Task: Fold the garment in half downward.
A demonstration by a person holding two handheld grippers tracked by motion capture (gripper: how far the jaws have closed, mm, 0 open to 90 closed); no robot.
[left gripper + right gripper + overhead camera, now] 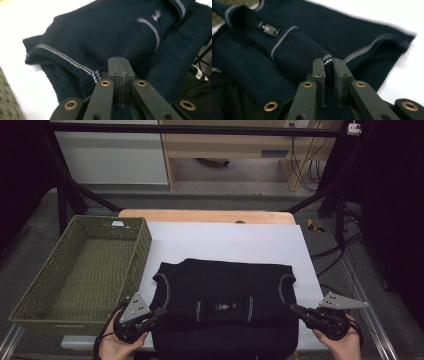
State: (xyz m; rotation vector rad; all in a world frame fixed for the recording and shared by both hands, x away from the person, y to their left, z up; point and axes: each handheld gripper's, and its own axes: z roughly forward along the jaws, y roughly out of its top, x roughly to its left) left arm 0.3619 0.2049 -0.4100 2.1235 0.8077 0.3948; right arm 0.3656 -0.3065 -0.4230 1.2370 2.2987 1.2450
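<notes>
The left hand-held gripper (pixel 159 311) was clamped shut at the dark shirt's (pixel 225 287) left edge. The right hand-held gripper (pixel 295 308) pinched the shirt's striped cuff (pixel 327 60) between its jaws. The shirt lay on the white-covered bench (pixel 225 242).

A wooden table (pixel 205 215) carries a white sheet (pixel 225 242), with a green woven basket (pixel 82 270) at its left edge. Grey carpet floor (pixel 30 255) spreads around it — black frame bars (pixel 190 129) cross overhead and slant down at both sides. Behind stand a white cabinet (pixel 112 155) and a pale wooden desk (pixel 225 142), with cables (pixel 305 165) hanging beside it — the corners lie in shadow.
</notes>
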